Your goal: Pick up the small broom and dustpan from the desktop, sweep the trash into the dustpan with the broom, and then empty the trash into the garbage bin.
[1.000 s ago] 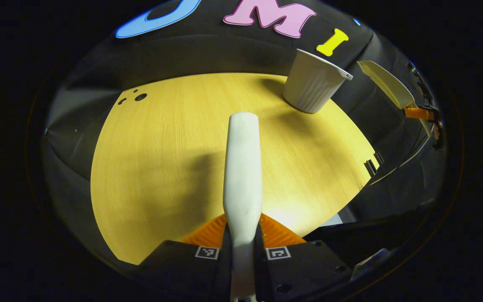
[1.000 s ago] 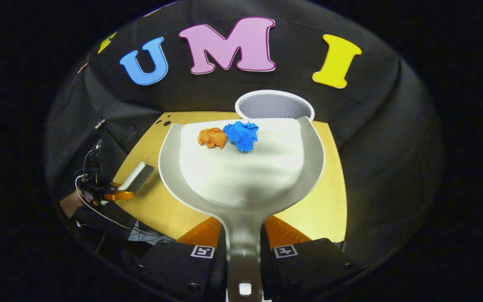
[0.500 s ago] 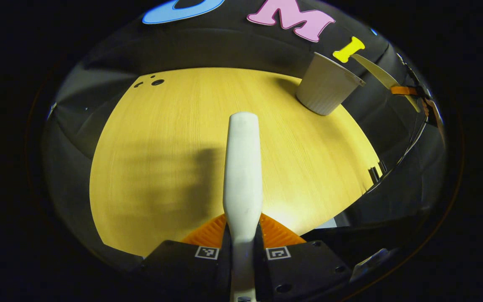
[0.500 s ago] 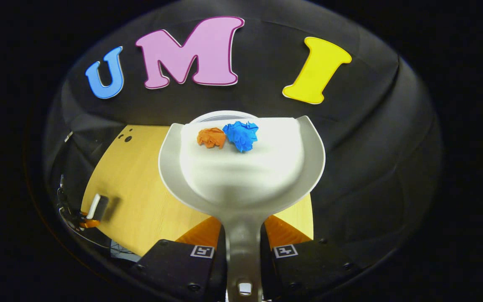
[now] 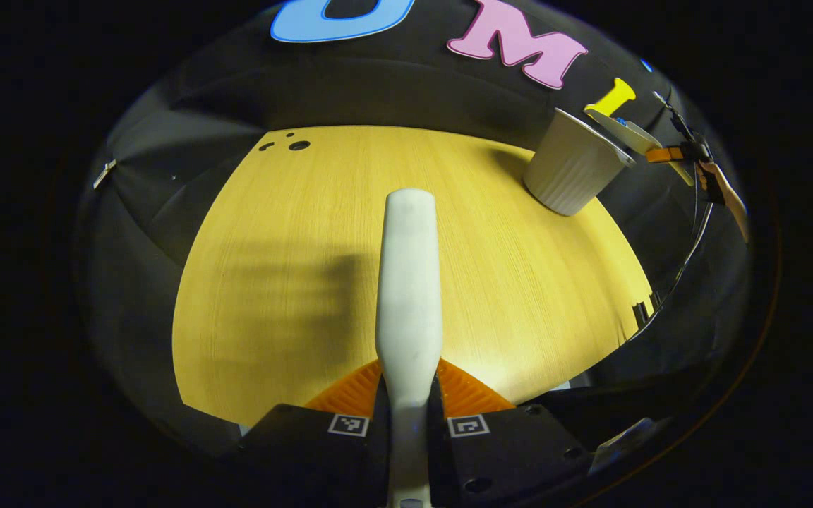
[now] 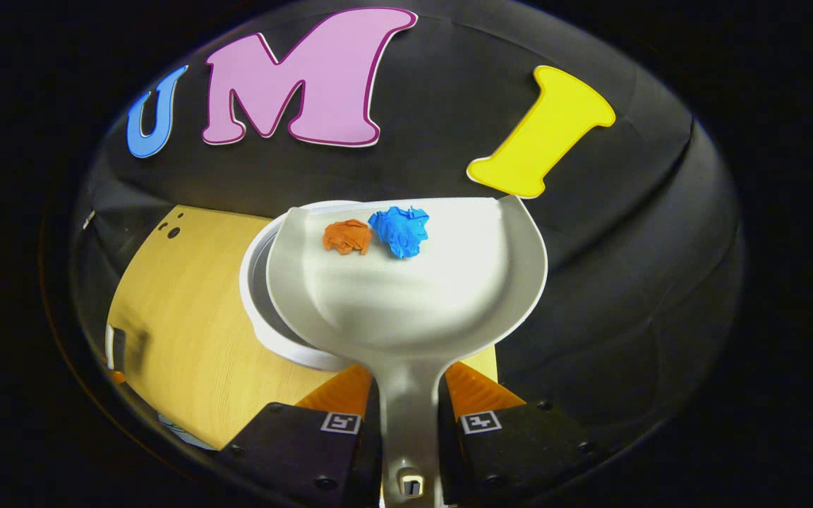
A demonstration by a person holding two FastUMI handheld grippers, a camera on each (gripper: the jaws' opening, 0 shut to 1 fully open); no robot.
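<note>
The left tool (image 5: 408, 395) was clamped on the white handle of the small broom (image 5: 408, 282), both fingers pressed against the handle's narrow neck. The handle was held above the yellow wood-grain tabletop (image 5: 293, 282) and pointed forward along the tool, its shadow cast on the wood to the left. The bristles could not be seen in the left gripper view. Far to the upper right in that view, a white ribbed garbage bin (image 5: 570, 173) stood near the tabletop's far right edge, and the dustpan (image 5: 632, 135) was seen edge-on just above its rim, with the right tool (image 5: 669, 154) behind it.

In the right gripper view, the right tool (image 6: 410, 416) was closed on the grey handle of the dustpan (image 6: 420, 310), both fingers pressed against the handle. The pan was held over the mouth of the garbage bin (image 6: 265, 331), whose white rim showed beneath the pan's left and lower edges. Two crumpled paper balls lay in the pan near its front lip: an orange paper ball (image 6: 346, 236) and a blue paper ball (image 6: 399, 229), touching or nearly touching each other. At the far left edge of that view, the broom (image 6: 116, 349) appeared blurred over the tabletop (image 6: 188, 339).
</note>
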